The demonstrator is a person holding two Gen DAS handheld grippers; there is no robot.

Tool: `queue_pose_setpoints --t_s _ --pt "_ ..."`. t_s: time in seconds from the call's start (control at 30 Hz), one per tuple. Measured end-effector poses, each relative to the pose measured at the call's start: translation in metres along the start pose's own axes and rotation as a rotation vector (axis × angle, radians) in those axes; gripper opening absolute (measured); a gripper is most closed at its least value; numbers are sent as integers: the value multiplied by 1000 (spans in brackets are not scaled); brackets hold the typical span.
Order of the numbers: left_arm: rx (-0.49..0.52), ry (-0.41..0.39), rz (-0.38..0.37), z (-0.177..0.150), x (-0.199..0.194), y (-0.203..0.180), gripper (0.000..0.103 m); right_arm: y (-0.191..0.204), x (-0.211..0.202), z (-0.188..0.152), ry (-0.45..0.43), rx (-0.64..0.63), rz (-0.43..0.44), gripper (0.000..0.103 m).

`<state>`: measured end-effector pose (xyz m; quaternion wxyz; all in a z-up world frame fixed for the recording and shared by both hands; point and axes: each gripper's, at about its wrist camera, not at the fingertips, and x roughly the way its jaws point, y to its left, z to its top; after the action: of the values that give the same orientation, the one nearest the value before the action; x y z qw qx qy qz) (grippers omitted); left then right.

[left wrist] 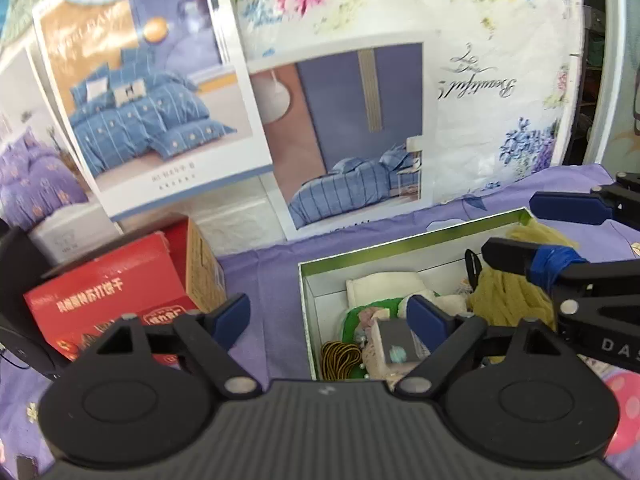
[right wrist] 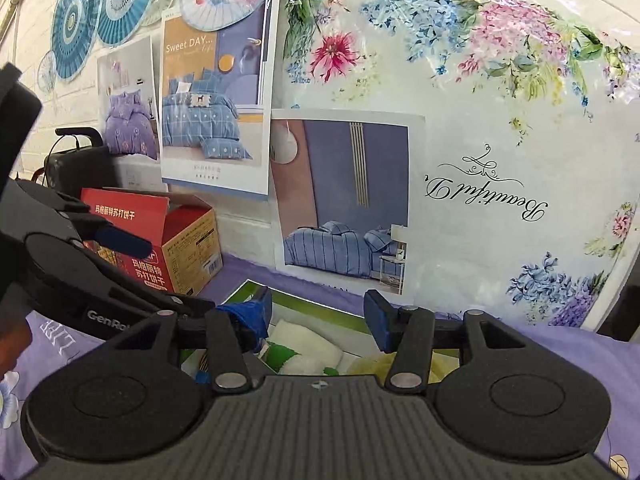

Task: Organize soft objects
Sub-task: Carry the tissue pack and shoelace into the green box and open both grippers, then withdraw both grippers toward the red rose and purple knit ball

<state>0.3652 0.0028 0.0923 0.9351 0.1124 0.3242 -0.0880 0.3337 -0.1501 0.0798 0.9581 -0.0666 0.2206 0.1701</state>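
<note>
We hold our left gripper [left wrist: 328, 320] wide and empty. Our right gripper [left wrist: 532, 226], partly open, holds nothing and hangs nearer, right above the yellow yarn [left wrist: 504, 296] in the box [left wrist: 408, 242].

Two handheld grippers are raised side by side, both angled downward. The left gripper [left wrist: 328, 318] has its blue-padded fingers [left wrist: 426, 322] spread wide with nothing between them. The right gripper [right wrist: 320, 316] has its fingers partly apart, gripping nothing.
</note>
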Motion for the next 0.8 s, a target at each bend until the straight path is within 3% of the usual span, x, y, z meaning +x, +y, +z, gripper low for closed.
queue_pose_setpoints --t_s 0.23,0.4,0.6,0.7,0.8 --pt "2 -58 1 -11 -53 -1 90 21 -48 7 -27 -37 -11 36" --pt "-43 -102 -9 -43 -105 10 92 51 -109 -1 -88 -77 7 37" --pt "-59 -134 29 -123 -153 14 93 89 -151 -53 -73 -72 88 37" --pt "-73 -108 55 -173 -165 15 93 106 -151 -90 -27 -54 106 37" --pt "-103 -35 69 -219 -162 15 94 118 -137 -125 49 -35 114 37"
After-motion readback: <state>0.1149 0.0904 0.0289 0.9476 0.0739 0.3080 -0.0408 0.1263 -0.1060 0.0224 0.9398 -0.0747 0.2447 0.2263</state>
